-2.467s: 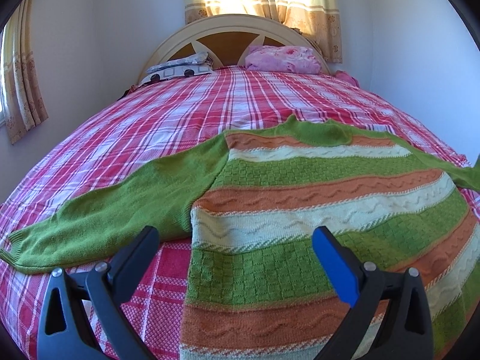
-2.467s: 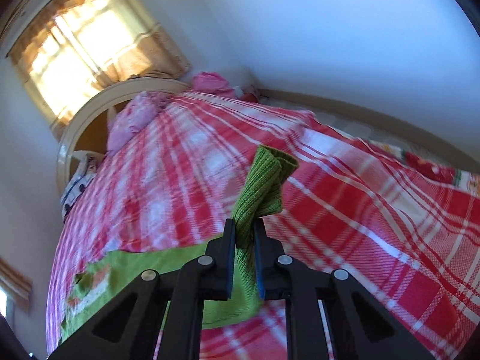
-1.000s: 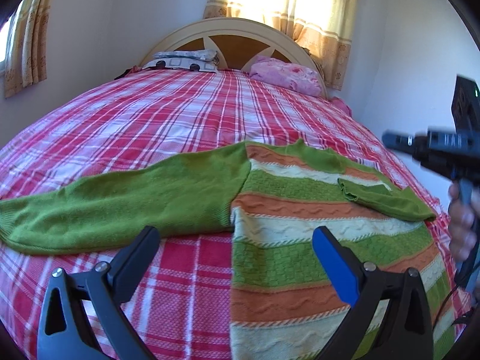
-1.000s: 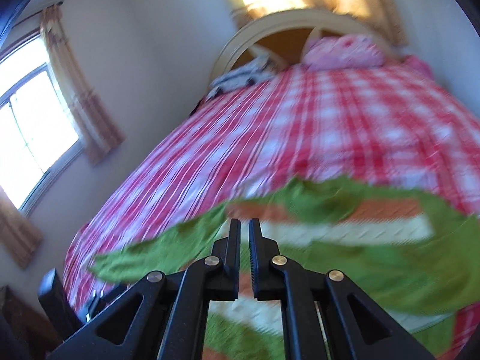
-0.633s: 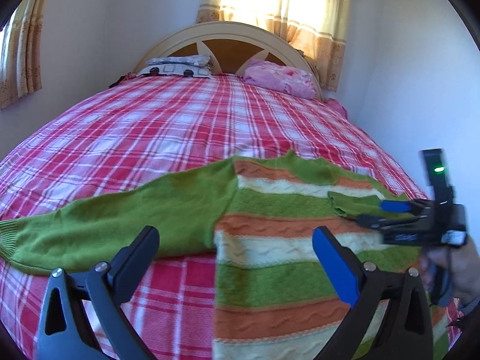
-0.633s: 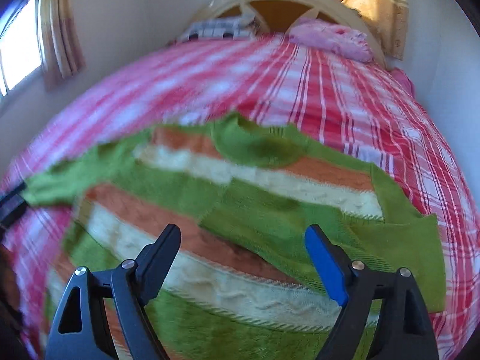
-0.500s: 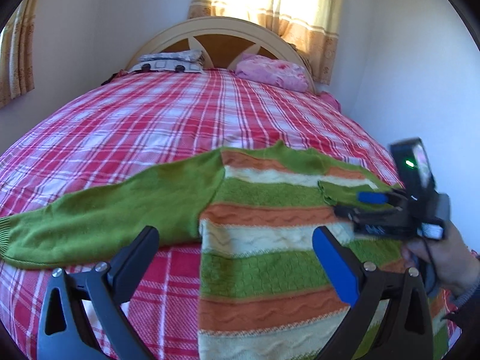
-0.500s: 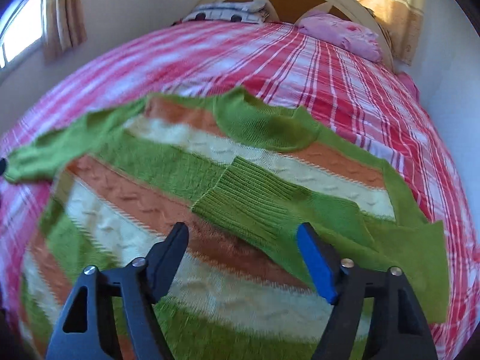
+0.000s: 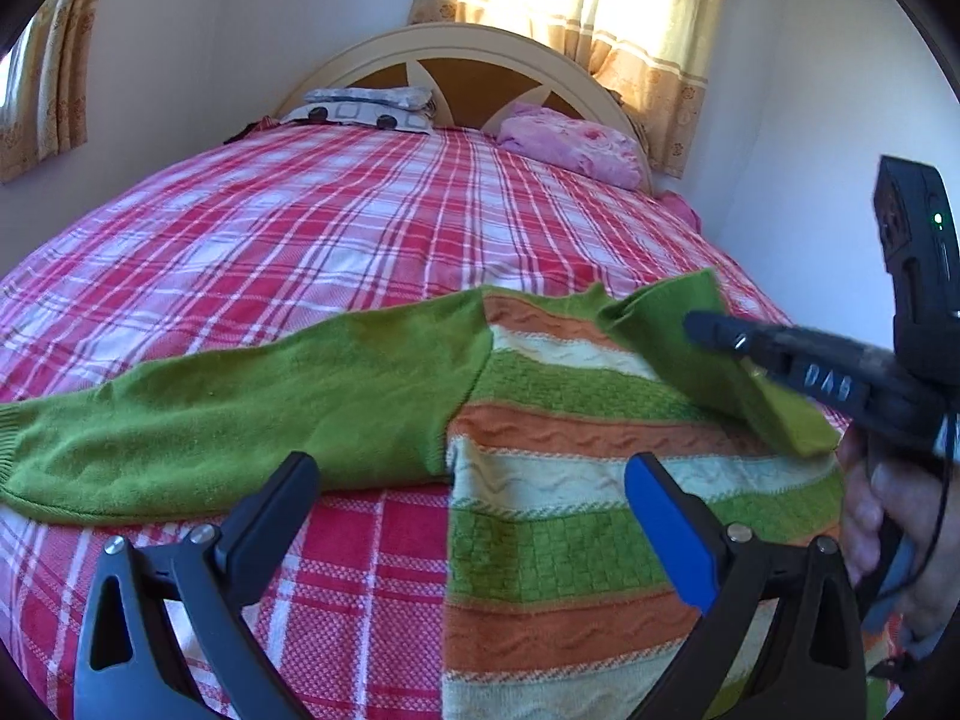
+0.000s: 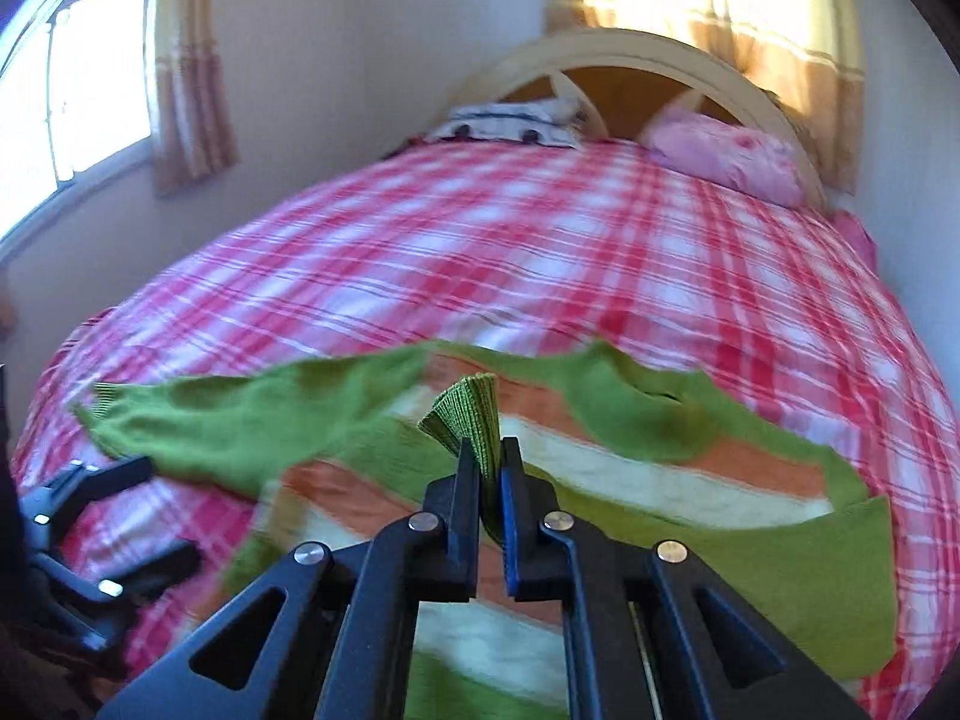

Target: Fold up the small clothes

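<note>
The sweater (image 9: 600, 480) lies flat across the bed (image 9: 360, 228) near its foot edge, its left sleeve (image 9: 240, 408) stretched toward the left edge. The right tool (image 10: 491, 462) has just clamped shut on the cuff (image 10: 471, 414) of the right sleeve, lifting it over the chest. The left tool (image 9: 468, 498) hovers released above the hem. Judging by this, the sleeve fold is in hand; next, lay that cuff flat, then take the left sleeve.

Both wrist views look low along the bed (image 9: 372, 222) toward the headboard (image 10: 648, 54).
</note>
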Demonstrator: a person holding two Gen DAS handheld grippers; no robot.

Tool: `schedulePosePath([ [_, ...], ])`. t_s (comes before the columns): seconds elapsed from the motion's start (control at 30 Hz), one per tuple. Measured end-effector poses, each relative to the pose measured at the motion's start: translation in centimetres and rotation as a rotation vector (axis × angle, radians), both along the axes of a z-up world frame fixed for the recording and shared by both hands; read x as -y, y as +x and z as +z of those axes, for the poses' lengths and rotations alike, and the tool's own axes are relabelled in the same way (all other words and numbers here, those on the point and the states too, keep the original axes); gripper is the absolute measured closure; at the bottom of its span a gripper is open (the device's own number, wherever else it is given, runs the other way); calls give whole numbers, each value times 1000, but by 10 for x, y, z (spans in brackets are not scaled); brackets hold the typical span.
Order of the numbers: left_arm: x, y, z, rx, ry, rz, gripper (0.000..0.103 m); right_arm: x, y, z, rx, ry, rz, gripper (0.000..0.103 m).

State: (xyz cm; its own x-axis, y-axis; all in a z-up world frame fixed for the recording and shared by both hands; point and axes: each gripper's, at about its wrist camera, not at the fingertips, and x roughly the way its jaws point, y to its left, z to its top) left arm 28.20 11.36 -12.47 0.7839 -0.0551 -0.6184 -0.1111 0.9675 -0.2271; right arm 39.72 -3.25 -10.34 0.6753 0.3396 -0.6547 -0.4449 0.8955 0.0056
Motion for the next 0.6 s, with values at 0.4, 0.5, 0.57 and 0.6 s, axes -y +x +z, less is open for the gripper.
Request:
schedulePosePath([
  [0.4, 16, 17, 0, -28, 60, -50, 0, 74, -26, -31, -153, 108, -48, 35],
  [0.5, 32, 34, -3, -52, 34, -118, 0, 120, -39, -23, -127, 133, -150, 31],
  [0.57, 40, 46, -7, -74, 6, -141, 0, 142, -49, -22, -105, 139, -211, 30],
  [0.6, 44, 51, -9, -80, -5, -144, 4, 151, -54, -23, -103, 146, -229, 30],
])
